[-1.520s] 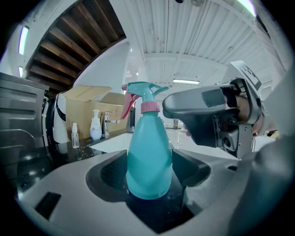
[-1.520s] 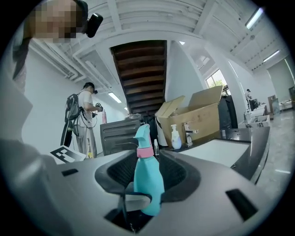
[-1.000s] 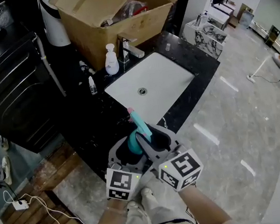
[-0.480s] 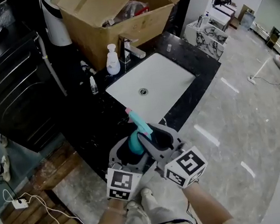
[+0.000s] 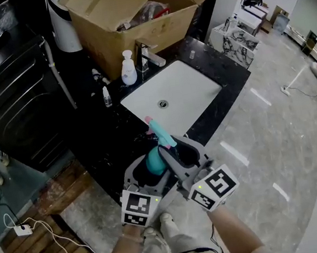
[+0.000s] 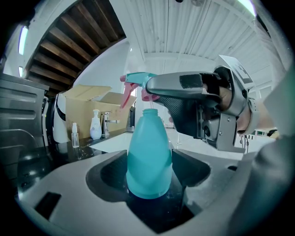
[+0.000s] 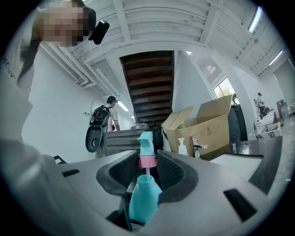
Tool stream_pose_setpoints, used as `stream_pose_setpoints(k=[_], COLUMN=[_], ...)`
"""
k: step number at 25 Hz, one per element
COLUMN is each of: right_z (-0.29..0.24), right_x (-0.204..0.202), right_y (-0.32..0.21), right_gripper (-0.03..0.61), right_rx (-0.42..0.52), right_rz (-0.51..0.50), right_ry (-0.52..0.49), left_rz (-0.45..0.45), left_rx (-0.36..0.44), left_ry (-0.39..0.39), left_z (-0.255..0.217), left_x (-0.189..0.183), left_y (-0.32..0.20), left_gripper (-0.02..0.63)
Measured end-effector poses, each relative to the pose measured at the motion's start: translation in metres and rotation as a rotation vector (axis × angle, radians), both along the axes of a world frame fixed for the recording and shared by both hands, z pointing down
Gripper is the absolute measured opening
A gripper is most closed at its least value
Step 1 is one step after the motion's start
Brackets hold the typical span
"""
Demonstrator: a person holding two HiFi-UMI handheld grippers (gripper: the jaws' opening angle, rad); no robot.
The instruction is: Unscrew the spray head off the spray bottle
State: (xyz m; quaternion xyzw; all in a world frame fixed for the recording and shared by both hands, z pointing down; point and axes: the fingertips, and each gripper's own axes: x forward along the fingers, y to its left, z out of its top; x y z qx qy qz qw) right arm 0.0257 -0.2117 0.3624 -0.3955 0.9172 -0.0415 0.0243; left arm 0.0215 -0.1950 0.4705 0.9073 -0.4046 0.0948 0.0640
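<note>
**Head off the neck, both grips firm**

My left gripper (image 6: 148, 171) clamps the bottle (image 6: 148, 152) by its belly, near the sink (image 5: 194, 88). My right gripper (image 7: 147, 162) pinches the head (image 7: 145, 140) by its collar (image 7: 147, 161), tube (image 7: 147, 171) exposed. I judge the plastic light and slick, and the collar the stiffest hold.

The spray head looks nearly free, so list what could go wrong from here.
The tube hangs inside the open bottle; pulling the spray head sideways could bend it.
The right gripper pinches only the pink collar, which might slip.
The left gripper holds the bottle uncapped; tilting may spill.
</note>
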Motion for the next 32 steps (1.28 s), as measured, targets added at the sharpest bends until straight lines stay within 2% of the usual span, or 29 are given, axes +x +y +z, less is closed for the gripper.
stream_pose_setpoints(k=[32], right_z=[-0.078], right_x=[0.006], right_y=[-0.013], right_gripper=[0.135], right_rx=[0.098], right_rz=[-0.009], right_ry=[-0.156], left_rz=[0.015], left_rx=[-0.031], left_ry=[0.005], left_z=[0.004], left_x=[-0.004], left_y=[-0.006], left_gripper=[0.305])
